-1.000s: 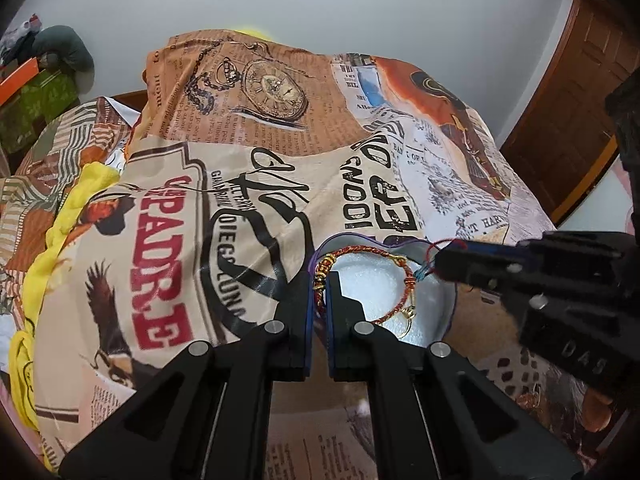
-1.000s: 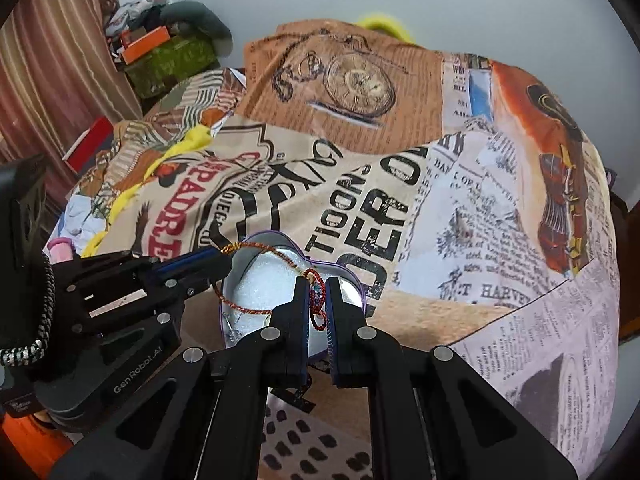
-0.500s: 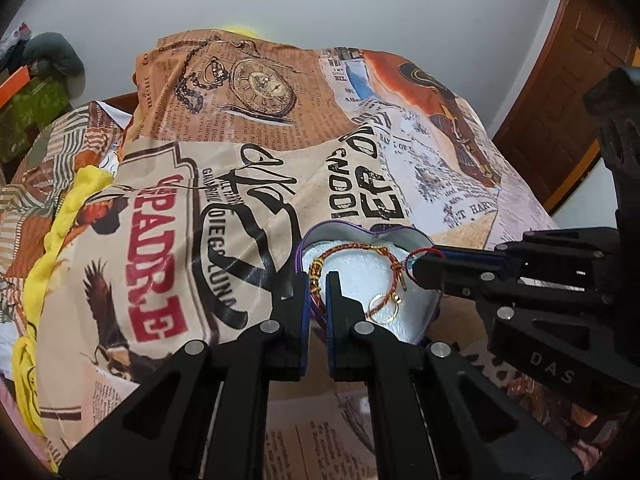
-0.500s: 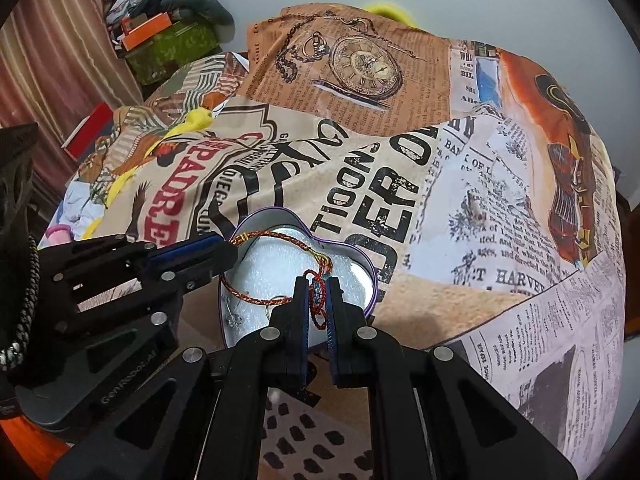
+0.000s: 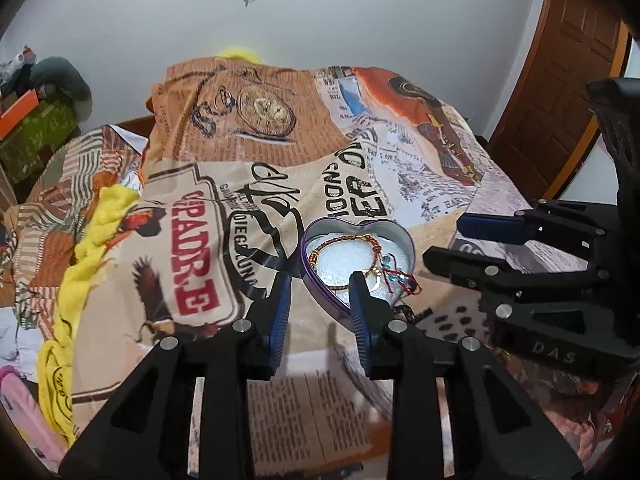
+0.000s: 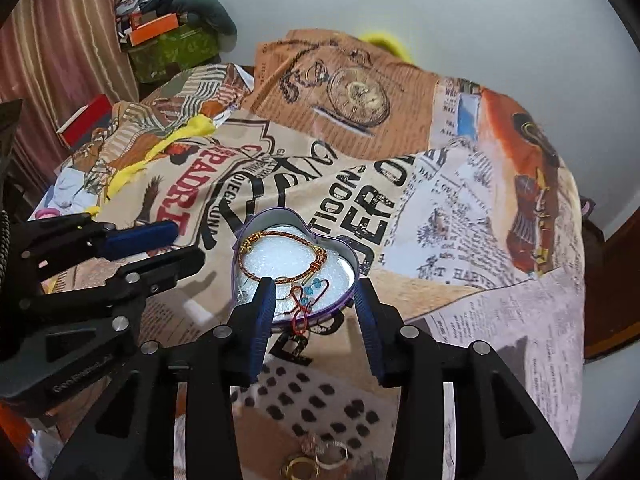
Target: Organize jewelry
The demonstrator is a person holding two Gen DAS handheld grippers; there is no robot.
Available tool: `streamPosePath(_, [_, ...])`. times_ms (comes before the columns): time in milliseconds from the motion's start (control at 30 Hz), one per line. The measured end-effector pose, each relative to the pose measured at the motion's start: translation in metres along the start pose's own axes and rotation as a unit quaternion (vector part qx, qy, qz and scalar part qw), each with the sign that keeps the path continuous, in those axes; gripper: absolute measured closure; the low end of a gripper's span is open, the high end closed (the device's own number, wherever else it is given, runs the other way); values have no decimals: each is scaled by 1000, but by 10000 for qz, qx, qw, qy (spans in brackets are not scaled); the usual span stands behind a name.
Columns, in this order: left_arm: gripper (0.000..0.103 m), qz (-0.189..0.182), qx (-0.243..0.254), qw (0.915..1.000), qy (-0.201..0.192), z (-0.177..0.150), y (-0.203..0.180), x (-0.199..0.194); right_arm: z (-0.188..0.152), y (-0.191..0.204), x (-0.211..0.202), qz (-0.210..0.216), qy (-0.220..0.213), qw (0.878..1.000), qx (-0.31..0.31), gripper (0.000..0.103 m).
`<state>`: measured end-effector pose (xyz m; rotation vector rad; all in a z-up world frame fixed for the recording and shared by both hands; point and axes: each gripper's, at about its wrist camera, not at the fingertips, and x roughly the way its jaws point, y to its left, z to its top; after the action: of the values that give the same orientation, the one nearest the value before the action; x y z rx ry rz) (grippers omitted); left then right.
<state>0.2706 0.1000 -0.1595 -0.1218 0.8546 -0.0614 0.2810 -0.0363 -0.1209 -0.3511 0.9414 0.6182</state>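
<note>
A heart-shaped tin (image 5: pixel 402 240) with a purple rim sits on the bed's printed bedspread (image 5: pixel 192 248). Inside it, on white padding, lies a red-and-gold braided bracelet (image 6: pixel 280 256); its tassel cords with blue beads (image 6: pixel 310 294) trail toward the tin's rim at 6 o'clock. The left gripper (image 5: pixel 320 304) hovers near the tin, its fingers spread apart and holding nothing. The right gripper (image 6: pixel 316 308) straddles the tin's near edge, fingers likewise parted and empty. Some rings (image 6: pixel 316 460) lie on the bedspread at 6 o'clock in the right wrist view.
</note>
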Motion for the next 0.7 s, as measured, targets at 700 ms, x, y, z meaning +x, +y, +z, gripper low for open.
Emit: streamPosePath(700, [59, -321, 598, 9977, 53, -33, -59, -49, -50, -30, -79, -214, -480, 9978, 402, 66])
